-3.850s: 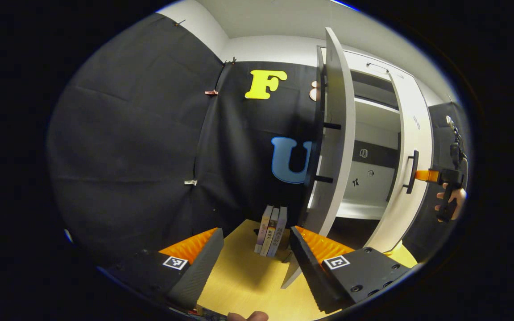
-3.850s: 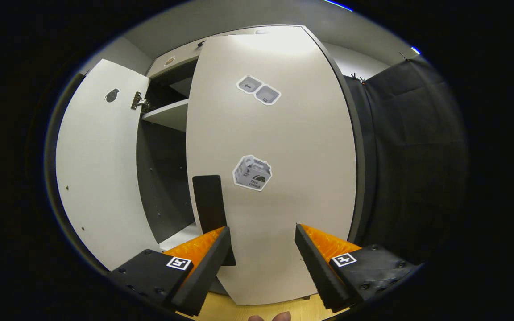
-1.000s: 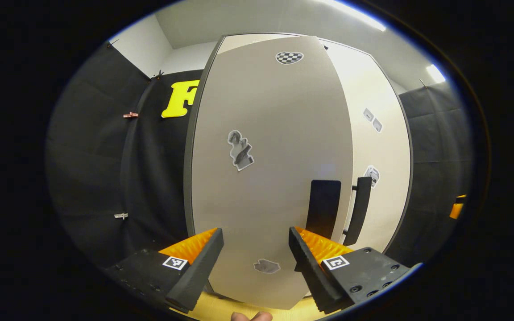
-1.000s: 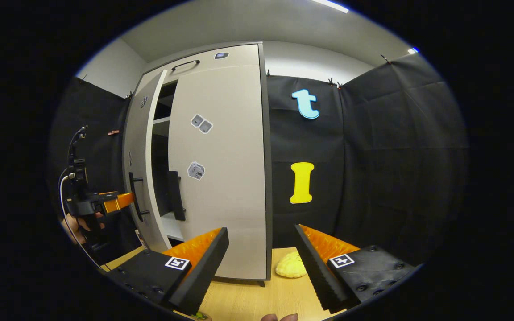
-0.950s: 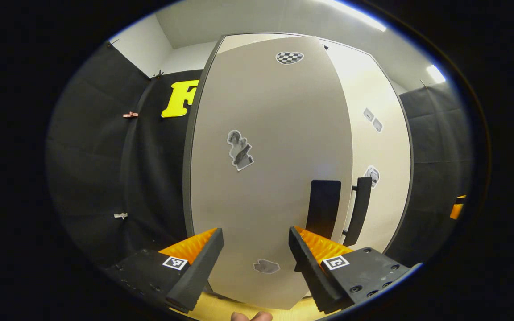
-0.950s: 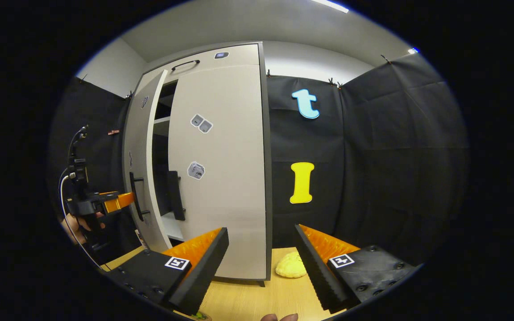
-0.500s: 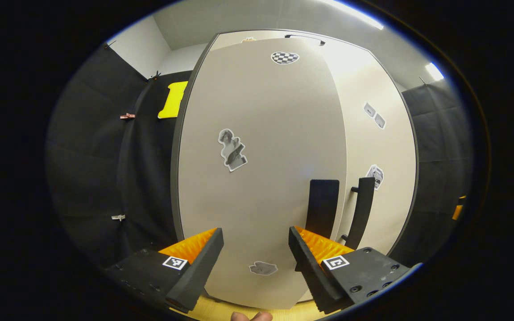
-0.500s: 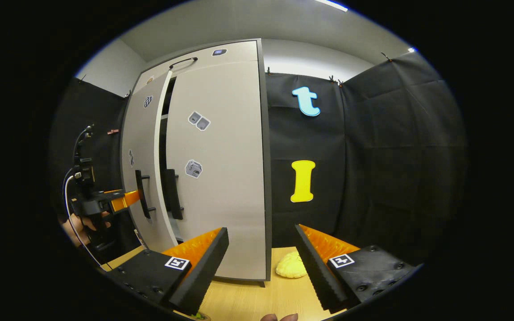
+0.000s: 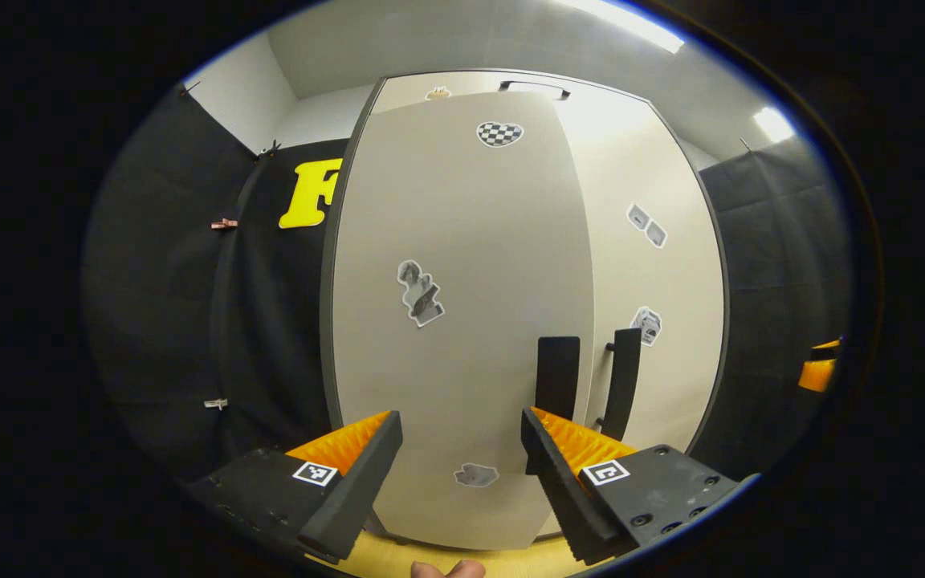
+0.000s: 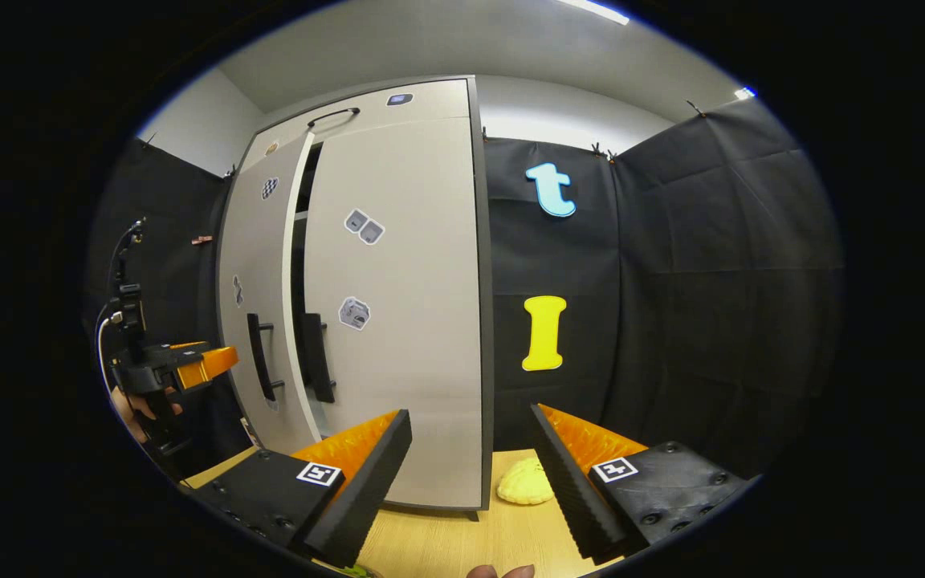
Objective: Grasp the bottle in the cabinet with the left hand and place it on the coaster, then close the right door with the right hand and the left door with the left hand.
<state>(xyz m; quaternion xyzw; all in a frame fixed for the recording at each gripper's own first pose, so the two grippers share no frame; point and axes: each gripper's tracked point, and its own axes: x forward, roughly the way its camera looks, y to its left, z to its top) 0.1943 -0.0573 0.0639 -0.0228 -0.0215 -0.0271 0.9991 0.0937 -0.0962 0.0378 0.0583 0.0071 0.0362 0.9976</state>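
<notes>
**Left door a whisker from shut, left gripper squared up in front of it**

Here's the cabinet (image 10: pixel 366 305), and everything is measured off it. The right door (image 10: pixel 398 305) sits flush against the frame. The left door (image 9: pixel 462 321) is the story: in the right gripper view a thin dark slit shows between its free edge and the right door, so it stands slightly proud, not quite home.

The left gripper (image 9: pixel 460 449) faces that door panel head-on, jaws spread wide and holding nothing, the door's upright black handle (image 9: pixel 556 377) just above its right finger. From the right gripper view the same tool (image 10: pixel 189 365) sits just outside the door's face, near the handle but apart from it. So the door lies straight ahead, its long axis vertical, and a forward push near the handle edge looks like what's left.

The right gripper (image 10: pixel 469 474) hangs well back from the cabinet, over the wooden tabletop (image 10: pixel 462 546), jaws wide and empty, a yellow lumpy object (image 10: pixel 525 486) by the cabinet's base. The left is plainly the nearer hand.

The bottle? Can't pick it out from here.
</notes>
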